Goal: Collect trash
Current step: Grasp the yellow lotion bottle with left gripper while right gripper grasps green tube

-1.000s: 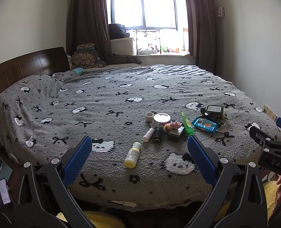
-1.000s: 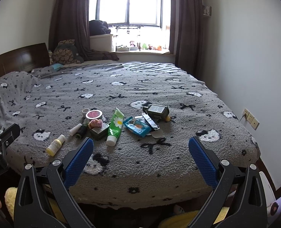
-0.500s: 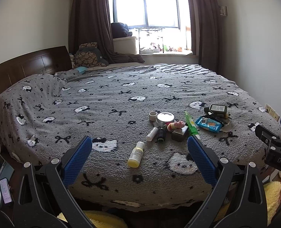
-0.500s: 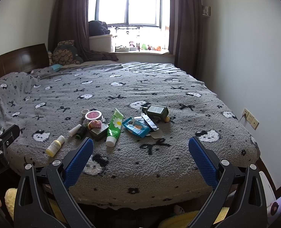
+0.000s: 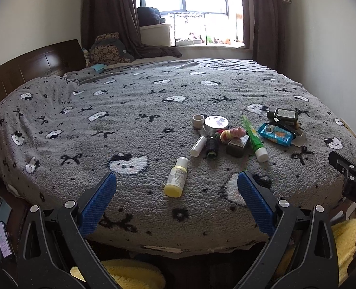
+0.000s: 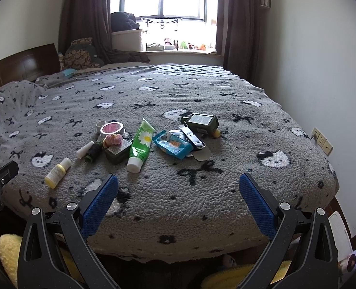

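Left wrist view: my left gripper (image 5: 176, 190) hangs over the near edge of the bed (image 5: 81, 125), fingers (image 5: 98, 202) spread wide, holding nothing. A yellow bottle (image 5: 176, 180) lies on the blanket just past the gap, at 12 o'clock. Beyond it, still around 12 to 1 o'clock, sits the trash cluster: white tube (image 5: 198, 146), black spool (image 5: 212, 147), round tin (image 5: 216, 125), green tube (image 5: 253, 137), blue wrapper (image 5: 275, 134), dark bottle (image 5: 285, 115). My right gripper's tip (image 5: 351, 175) shows at 3 o'clock.

Right wrist view: my right gripper (image 6: 178, 190) is also released, fingers (image 6: 256, 204) wide apart, grasping nothing, over the bed's (image 6: 262, 187) near edge. The cluster lies at 11 to 12 o'clock: green tube (image 6: 140, 144), blue wrapper (image 6: 174, 144), dark bottle (image 6: 200, 121), tin (image 6: 112, 129), yellow bottle (image 6: 57, 173) farthest left. A bare patch of blanket sits between the fingers.
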### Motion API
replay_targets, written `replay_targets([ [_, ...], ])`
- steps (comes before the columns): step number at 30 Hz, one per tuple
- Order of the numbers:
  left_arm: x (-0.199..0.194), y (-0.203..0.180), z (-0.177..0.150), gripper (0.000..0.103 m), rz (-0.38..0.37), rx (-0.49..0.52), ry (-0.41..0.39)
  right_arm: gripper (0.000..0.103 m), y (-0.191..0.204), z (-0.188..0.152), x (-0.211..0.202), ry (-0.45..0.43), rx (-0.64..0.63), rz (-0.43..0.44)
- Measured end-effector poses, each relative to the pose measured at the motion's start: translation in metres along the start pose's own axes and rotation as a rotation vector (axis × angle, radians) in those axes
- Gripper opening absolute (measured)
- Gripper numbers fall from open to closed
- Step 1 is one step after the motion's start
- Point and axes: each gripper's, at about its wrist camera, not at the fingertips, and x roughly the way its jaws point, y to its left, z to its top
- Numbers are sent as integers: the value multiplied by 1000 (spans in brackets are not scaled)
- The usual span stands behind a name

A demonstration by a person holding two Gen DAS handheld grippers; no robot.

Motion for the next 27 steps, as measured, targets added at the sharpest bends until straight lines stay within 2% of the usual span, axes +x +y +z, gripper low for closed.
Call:
replay_targets([
  [5,30,5,-14,95,-5,16,71,100,4,-5,25,43,12,41],
  [10,64,11,-25,95,-2,25,141,100,13,-9,53,92,-2,45],
  [14,85,15,-21,95,-9,36,160,100,28,-7,74,117,-71,37],
  [15,90,16,-19,94,-11,35,163,100,31,-6,80,121,-74,43],
  [18,108,17,-15,82,-36,45,185,100,36,0,100,153,-43,81],
  [23,141,15,-19,81,-68,57,244,100,47,11,138,211,-27,97],
  [27,158,21,-19,79,-100,34,273,96,59,14,160,247,-22,161],
])
